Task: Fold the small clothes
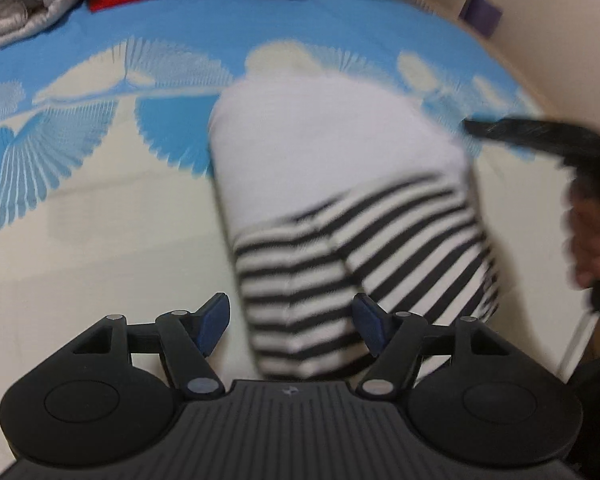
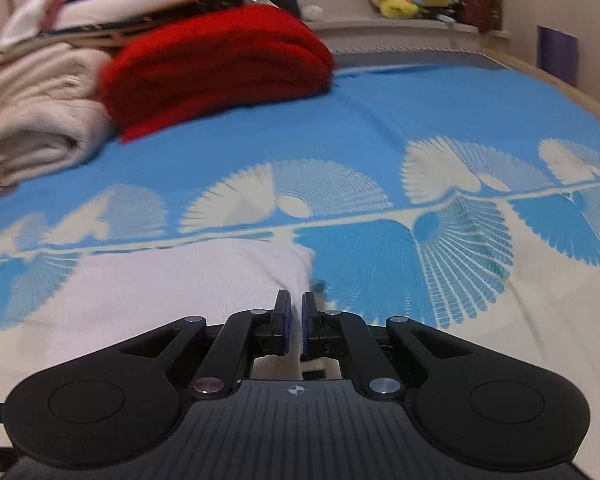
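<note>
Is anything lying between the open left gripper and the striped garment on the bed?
Nothing visible. The left gripper is open right over the striped end of the garment, with only bedspread beside it.

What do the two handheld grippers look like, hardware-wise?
Both match: the left gripper and right gripper have matte black ribbed bodies with a small crosshair mark, round side housings, black linkage arms with silver pivot pins, and blue finger pads. No cables or sleeves visible.

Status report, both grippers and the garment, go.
Left gripper open over striped end of folded garment. Right gripper nearly shut at its white edge, grip unclear. Red blanket far off, nothing in the way.
</note>
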A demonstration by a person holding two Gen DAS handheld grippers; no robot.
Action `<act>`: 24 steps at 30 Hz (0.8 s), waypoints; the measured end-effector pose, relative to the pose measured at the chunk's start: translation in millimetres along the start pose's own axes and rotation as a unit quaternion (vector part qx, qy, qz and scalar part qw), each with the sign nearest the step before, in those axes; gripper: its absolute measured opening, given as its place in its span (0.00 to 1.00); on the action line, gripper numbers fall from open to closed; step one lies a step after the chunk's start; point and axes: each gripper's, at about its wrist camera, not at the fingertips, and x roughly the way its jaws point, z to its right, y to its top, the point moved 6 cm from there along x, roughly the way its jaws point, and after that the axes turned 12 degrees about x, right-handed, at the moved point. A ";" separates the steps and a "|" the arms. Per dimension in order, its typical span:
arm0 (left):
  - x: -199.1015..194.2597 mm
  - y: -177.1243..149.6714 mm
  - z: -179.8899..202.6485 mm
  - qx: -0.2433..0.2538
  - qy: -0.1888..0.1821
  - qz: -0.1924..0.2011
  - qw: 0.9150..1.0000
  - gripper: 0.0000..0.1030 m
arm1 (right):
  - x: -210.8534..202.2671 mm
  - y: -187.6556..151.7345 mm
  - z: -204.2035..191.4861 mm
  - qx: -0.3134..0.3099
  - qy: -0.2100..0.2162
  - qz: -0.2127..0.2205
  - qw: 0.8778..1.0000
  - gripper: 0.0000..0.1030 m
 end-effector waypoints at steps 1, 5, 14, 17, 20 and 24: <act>5.6 -5.2 -0.8 0.003 0.010 -0.017 1.000 0.77 | -6.4 -3.2 0.5 -0.001 0.006 -0.006 1.000 0.06; 12.7 -22.1 -0.2 0.011 0.057 -0.051 0.997 0.82 | -21.8 -24.7 0.6 0.002 0.052 -0.058 0.997 0.06; -63.4 -20.7 25.3 -0.001 0.141 0.034 0.989 0.87 | -32.2 -85.2 24.5 -0.084 -0.054 -0.166 0.981 0.15; -112.9 -19.6 31.3 -0.033 0.157 0.095 0.982 0.96 | -80.9 -65.2 14.6 -0.076 -0.030 -0.108 0.991 0.16; -154.7 -29.9 49.9 -0.046 0.167 0.139 0.975 1.00 | -131.4 -58.2 5.1 -0.078 -0.030 -0.054 0.995 0.27; -191.9 -50.3 84.2 -0.044 0.172 0.177 0.968 1.00 | -179.4 -65.3 -1.0 -0.074 -0.041 -0.013 0.996 0.48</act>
